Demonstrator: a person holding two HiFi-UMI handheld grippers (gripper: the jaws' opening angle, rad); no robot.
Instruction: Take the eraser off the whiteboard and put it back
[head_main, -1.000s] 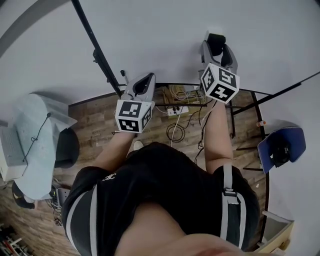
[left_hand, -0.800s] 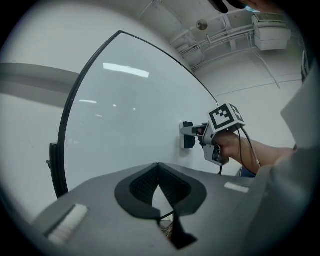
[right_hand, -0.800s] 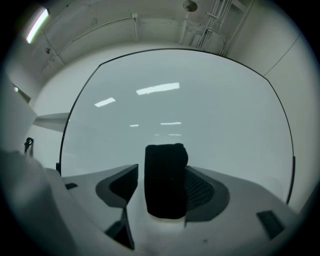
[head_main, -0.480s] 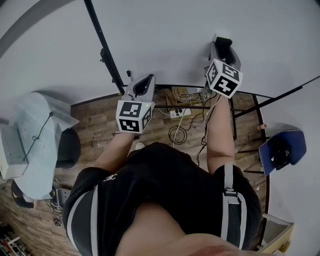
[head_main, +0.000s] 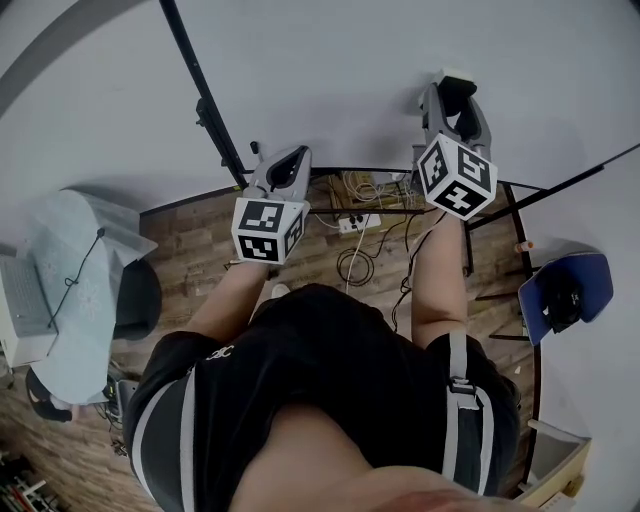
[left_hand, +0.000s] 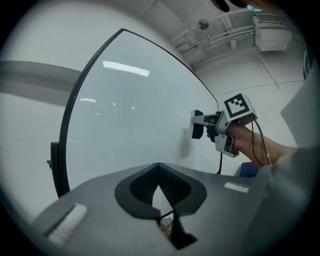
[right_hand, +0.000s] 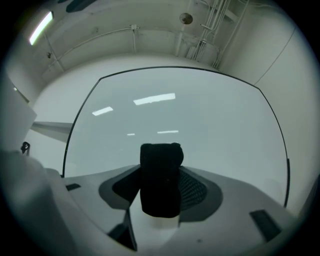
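Right gripper view: the right gripper (right_hand: 160, 189) is clamped on the eraser (right_hand: 160, 167). Its jaws have just been closing, and the pads now press on both sides of the eraser.
Jaw width: fairly wide, because the eraser fills the gap.
Eraser axis: upright, crosswise to the line between the pads. The black part is on top and a pale part shows beneath it.
Eraser to whiteboard: the whiteboard (right_hand: 215, 120) lies straight ahead of the jaws and fills the view behind the eraser. No marks show on it.
Contact: in the left gripper view the eraser sits at the right gripper's tip, close up to the board, with a faint shadow just beside it. I cannot tell whether it touches the board.
Left gripper (left_hand: 158, 167): the jaw tips are together with nothing between them. It points at the board, to the left of and lower than the right gripper, well apart from the eraser.
Nearer hand: the right, which already has the eraser.
Step, as I judge it: the grip is made, so the next move runs along the jaws' own line, away from the board and then squarely back onto it.
Risk: a tilted return could land the eraser on one edge.
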